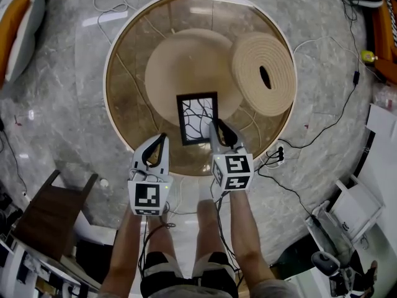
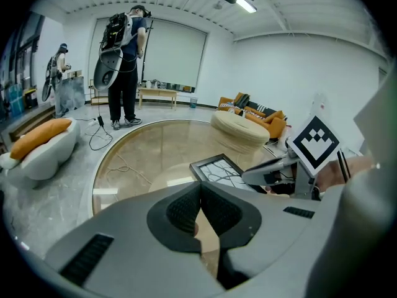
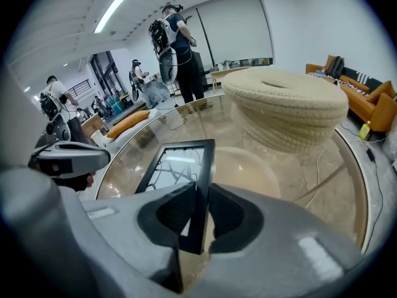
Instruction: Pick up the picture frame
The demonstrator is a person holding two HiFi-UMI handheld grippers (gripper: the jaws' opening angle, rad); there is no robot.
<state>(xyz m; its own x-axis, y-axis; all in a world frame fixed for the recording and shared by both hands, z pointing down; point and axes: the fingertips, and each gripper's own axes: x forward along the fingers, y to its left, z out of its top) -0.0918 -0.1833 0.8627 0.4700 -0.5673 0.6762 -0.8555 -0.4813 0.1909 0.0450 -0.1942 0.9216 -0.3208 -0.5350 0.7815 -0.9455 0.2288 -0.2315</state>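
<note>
Picture frame [image 1: 198,118] sits on the round glass table [image 1: 127,92], near its front rim, with a coiled rope basket [image 1: 263,73] behind it to the right. The right gripper [image 1: 217,129] has its jaws clamped on the frame's near right edge. The left gripper [image 1: 162,138] hangs just beside it, jaws together and empty.

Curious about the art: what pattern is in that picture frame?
Black branching lines on white; the picture frame shows best in the head view.

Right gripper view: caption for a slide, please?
Right gripper clamps the black picture frame's edge at the round glass table.
</note>
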